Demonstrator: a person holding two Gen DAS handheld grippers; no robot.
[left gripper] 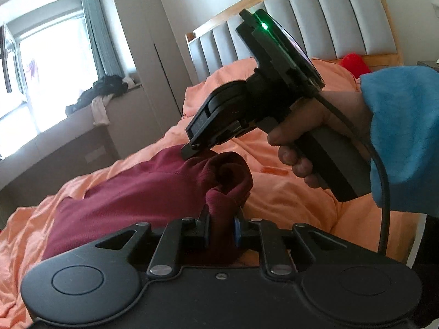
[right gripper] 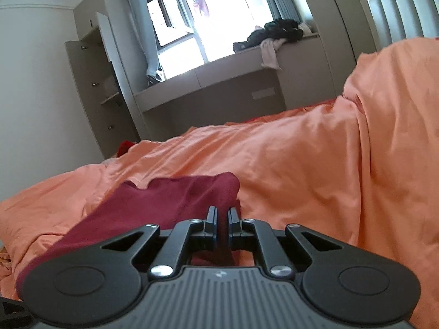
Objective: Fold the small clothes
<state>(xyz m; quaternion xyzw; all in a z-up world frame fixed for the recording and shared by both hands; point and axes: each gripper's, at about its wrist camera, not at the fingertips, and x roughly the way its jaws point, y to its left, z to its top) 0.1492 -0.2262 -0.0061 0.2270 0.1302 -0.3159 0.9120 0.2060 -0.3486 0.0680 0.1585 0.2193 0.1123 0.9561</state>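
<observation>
A dark red garment (left gripper: 131,192) lies on the orange bedding (left gripper: 288,192). My left gripper (left gripper: 222,219) is shut on a bunched fold of the garment, which rises between its fingers. My right gripper (left gripper: 192,150) shows in the left wrist view, held by a hand in a blue sleeve, with its tips on the garment's upper edge. In the right wrist view the right gripper (right gripper: 222,218) is nearly closed with the red garment (right gripper: 164,200) between and under its fingers.
A grey padded headboard (left gripper: 315,13) stands behind the bed. A red item (left gripper: 354,63) lies near it. A window bench (right gripper: 219,82) holds a pile of dark clothes (right gripper: 277,31). An open wardrobe (right gripper: 93,82) stands at the left.
</observation>
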